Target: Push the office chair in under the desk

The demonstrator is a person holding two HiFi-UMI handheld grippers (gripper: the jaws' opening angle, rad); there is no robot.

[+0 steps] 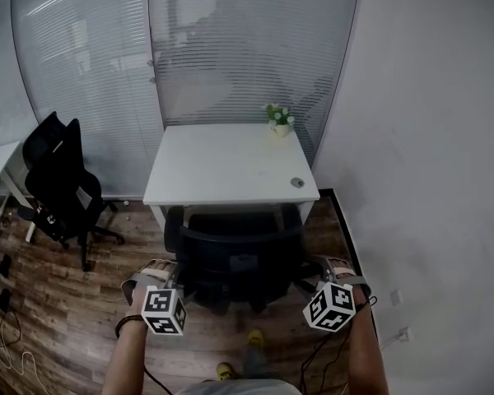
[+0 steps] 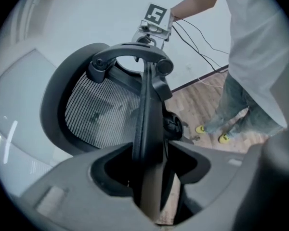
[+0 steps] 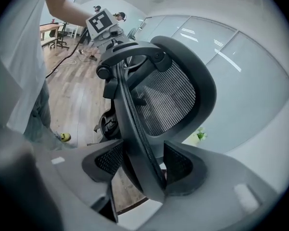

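Note:
A black mesh-backed office chair [image 1: 235, 249] stands with its seat partly under the white desk [image 1: 222, 163], its back toward me. My left gripper [image 1: 160, 271] is at the back's left edge and my right gripper [image 1: 329, 268] at its right edge. In the left gripper view the gripper [image 2: 151, 148] is open: the chair's [image 2: 101, 109] back rim runs between the jaws with dark gaps on both sides. In the right gripper view the gripper [image 3: 142, 150] has its pads against the chair's [image 3: 168, 95] back rim, shut on it.
A small potted plant [image 1: 280, 120] and a round disc [image 1: 297, 183] sit on the desk's right side. A white wall [image 1: 428, 138] runs close on the right, glass partitions behind. A second black chair [image 1: 62, 179] stands at the left, with cables [image 1: 4, 319] on the wooden floor.

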